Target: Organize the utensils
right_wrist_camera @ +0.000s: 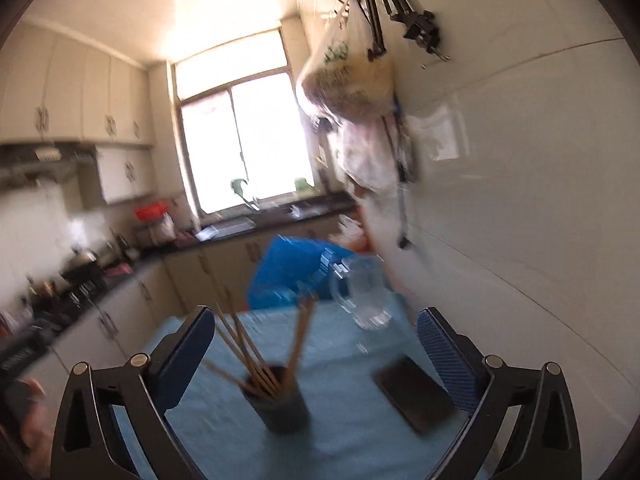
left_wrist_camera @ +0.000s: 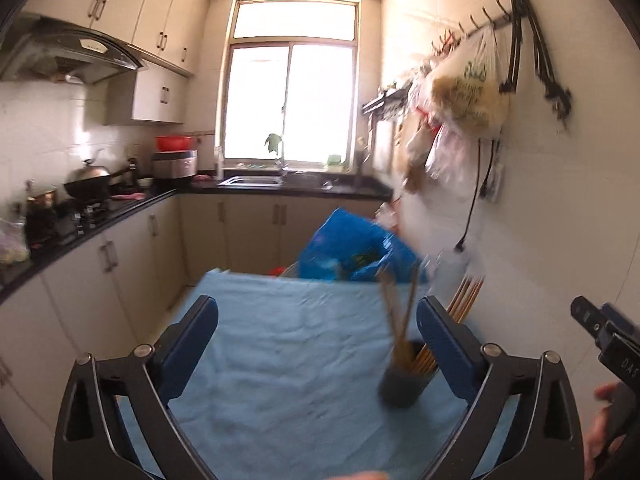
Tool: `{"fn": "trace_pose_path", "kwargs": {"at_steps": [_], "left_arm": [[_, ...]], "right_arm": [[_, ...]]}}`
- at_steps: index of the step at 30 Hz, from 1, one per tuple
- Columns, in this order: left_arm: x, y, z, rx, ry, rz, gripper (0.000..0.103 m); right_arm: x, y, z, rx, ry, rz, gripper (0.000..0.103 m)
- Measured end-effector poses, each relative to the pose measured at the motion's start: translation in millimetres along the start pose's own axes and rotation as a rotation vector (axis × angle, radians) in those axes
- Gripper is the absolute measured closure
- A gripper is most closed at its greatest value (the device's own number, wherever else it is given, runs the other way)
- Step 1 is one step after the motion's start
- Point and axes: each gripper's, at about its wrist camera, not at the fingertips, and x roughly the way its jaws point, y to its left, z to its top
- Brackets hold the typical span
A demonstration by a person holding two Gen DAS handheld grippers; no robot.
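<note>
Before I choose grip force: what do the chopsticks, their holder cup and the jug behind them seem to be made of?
Chopsticks: probably bamboo or wood, matte tan.
Holder cup: dark grey, dull; plastic or ceramic, too blurred to tell.
Jug: clear, see-through; glass or plastic.

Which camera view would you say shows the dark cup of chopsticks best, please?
The right wrist view: the cup stands whole between the open fingers, chopsticks fanned out. In the left wrist view the cup is blurred and the right finger partly hides its chopsticks.
</note>
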Motion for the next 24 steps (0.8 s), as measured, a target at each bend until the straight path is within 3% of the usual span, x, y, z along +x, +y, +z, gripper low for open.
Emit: {"fn": "trace_pose_path", "kwargs": {"at_steps": [5, 12, 18, 24], "left_arm": [[-15.2, 13.0, -54.1, 0.044, 0.092, 0.067, 0.0], [-33.3, 18.1, -98.6, 0.056, 0.189, 0.059, 0.0], [-54.0, 18.1, -114.9, 0.043, 0.254, -0.036, 0.0], [-79.9, 6.8, -120.6, 0.062, 0.239, 0.034, 0.0]], "right_arm": [[-10.1, 11.2, -54.8, -0.059, 0.124, -0.111, 0.0], [-20.8, 14.8, -109.6, -0.063, 0.226, -0.223, 0.0], [-49.9, 15.7, -127.7, -0.074, 0.23, -0.23, 0.0], [-87.3, 13.8, -126.1, -0.059, 0.172, -0.232, 0.0]]}}
